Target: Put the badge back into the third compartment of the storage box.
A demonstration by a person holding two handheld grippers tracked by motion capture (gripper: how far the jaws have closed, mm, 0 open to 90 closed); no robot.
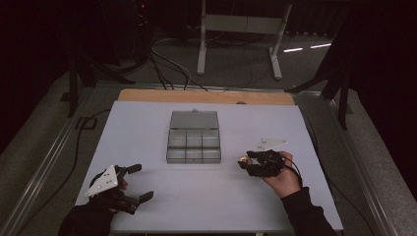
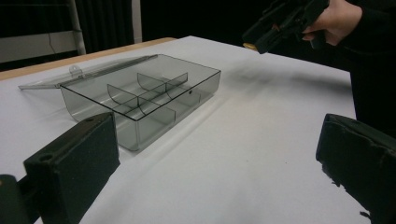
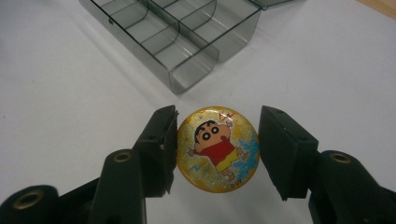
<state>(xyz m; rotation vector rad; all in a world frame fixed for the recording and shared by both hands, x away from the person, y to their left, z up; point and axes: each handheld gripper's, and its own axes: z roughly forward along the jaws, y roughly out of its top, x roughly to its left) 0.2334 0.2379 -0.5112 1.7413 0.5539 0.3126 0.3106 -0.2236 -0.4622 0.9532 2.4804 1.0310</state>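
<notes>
A round gold badge (image 3: pixel 217 149) with a cartoon child in a red shirt sits edge to edge between the two black jaws of my right gripper (image 3: pixel 218 144), which is shut on it. In the high view this gripper (image 1: pixel 244 164) holds the badge (image 1: pixel 242 160) a little above the white table, right of the clear smoky compartment box (image 1: pixel 193 157). The box stands open, its lid (image 1: pixel 194 119) lying flat behind it. My left gripper (image 1: pixel 141 183) rests at the near left, jaws wide open and with nothing between them. In the left gripper view its jaws (image 2: pixel 217 163) frame the box (image 2: pixel 154 126).
The white tabletop (image 1: pixel 147 132) ends in a wooden strip (image 1: pixel 206 96) at the back. Metal rails run along both sides. Cables (image 1: pixel 167 69) and a white stand's legs (image 1: pixel 201 54) lie on the floor beyond. The box's dividers form several small compartments (image 3: pixel 187 32).
</notes>
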